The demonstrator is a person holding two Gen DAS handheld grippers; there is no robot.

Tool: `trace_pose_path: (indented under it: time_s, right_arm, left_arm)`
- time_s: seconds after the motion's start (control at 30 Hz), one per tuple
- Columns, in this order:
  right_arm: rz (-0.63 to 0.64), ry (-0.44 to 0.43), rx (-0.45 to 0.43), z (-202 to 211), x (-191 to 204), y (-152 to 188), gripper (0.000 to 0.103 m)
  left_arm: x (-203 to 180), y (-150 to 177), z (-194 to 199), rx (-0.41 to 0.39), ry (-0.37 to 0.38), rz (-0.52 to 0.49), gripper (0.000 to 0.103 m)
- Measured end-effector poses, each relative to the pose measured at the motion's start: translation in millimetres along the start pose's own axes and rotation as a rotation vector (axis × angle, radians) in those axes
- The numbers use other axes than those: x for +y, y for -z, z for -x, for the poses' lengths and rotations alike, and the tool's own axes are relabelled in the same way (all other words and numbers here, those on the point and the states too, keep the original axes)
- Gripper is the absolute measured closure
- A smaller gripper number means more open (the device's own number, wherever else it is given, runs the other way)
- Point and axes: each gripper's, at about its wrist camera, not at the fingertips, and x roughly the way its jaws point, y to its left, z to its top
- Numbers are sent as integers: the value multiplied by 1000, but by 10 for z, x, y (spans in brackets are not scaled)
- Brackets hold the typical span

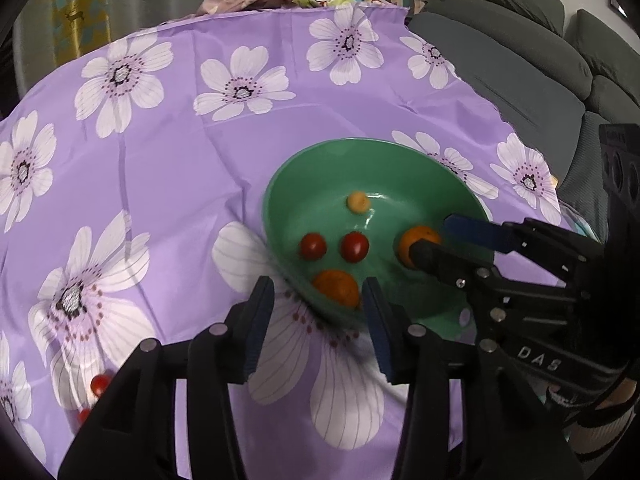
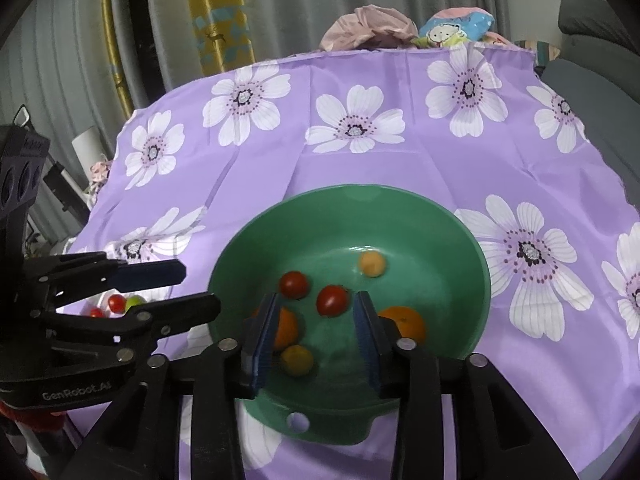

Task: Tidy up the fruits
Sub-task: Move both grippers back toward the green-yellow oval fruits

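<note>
**Inspector:** Your green bowl sits on the worktop's purple floral cloth and holds two oranges, two red tomatoes and two small yellow fruits. Both pairs of tongs stand parted with nothing between the pads. I judge this the release step.

**Operator:** And the tongs' positions?

**Inspector:** Your right tongs hang over the bowl's near side, above an orange. Your left tongs sit at the bowl's rim.

**Operator:** What remains?

**Inspector:** Loose red and green fruits lie on the cloth left of the bowl. Your next move, in my judgement, calls for carrying the left tongs there, kept wide, and closing gently on one small round fruit.
</note>
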Motion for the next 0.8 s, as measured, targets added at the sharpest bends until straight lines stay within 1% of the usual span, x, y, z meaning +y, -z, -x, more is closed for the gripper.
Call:
trace_pose_path:
  time_s: [0.03, 0.1, 0.23, 0.3, 0.4, 0.47, 0.8]
  right_arm:
    - [2, -1, -2, 17, 16, -1, 57]
    - [8, -3, -3, 40, 55, -10, 56]
    - [31, 1, -2, 82, 146, -17, 54]
    - [39, 7, -3, 108, 188, -20, 47]
    - [53, 6, -9, 161, 257, -31, 46]
    - [63, 8, -12, 186, 300, -34, 46]
    - [112, -2, -10, 244, 534, -33, 46]
  left_arm:
    - [21, 25, 26, 0, -3, 6, 56]
    - [48, 72, 69, 0, -11, 18, 51]
    - [115, 180, 136, 11, -23, 44, 50]
    - [147, 229, 169, 12, -30, 58, 47]
    - [206, 313, 216, 16, -38, 84, 43]
    - [238, 368, 251, 17, -44, 98, 42]
    - [420, 570, 412, 11, -45, 160, 41]
